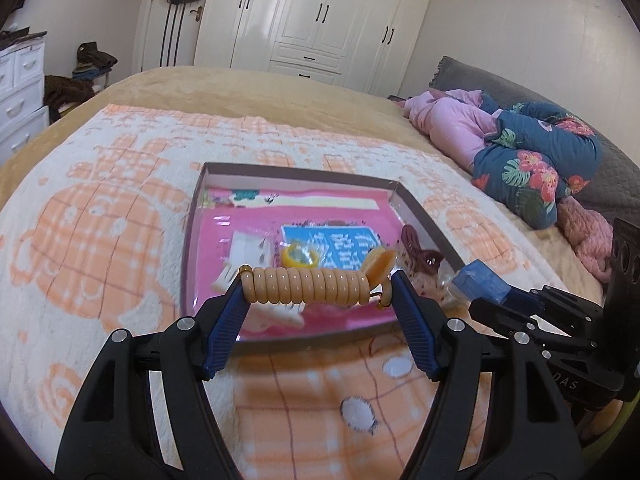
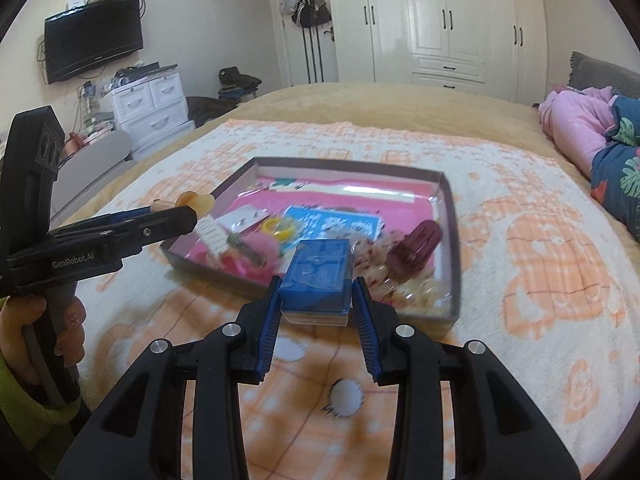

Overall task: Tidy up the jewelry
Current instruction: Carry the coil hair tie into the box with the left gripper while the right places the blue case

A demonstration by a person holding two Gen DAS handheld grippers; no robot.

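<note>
A shallow brown box (image 1: pixel 192 240) (image 2: pixel 450 216) with a pink bottom lies on the bed blanket. It holds a yellow ring (image 1: pixel 298 258) (image 2: pixel 280 230), a maroon hair claw (image 1: pixel 418 250) (image 2: pixel 416 250), white cards and a blue card. My left gripper (image 1: pixel 318 286) (image 2: pixel 176 210) is shut on a peach spiral hair tie (image 1: pixel 306 285), held above the box's near edge. My right gripper (image 2: pixel 316 298) (image 1: pixel 476 284) is shut on a small blue box (image 2: pixel 316 276) (image 1: pixel 482 280) just in front of the brown box's near right corner.
An orange-and-white patterned blanket (image 2: pixel 520 280) covers the bed. Pink and blue floral bedding (image 1: pixel 520 148) is piled at the right. A white wardrobe (image 2: pixel 440 20), a white drawer unit (image 2: pixel 150 108) and a wall TV (image 2: pixel 94 38) stand beyond the bed.
</note>
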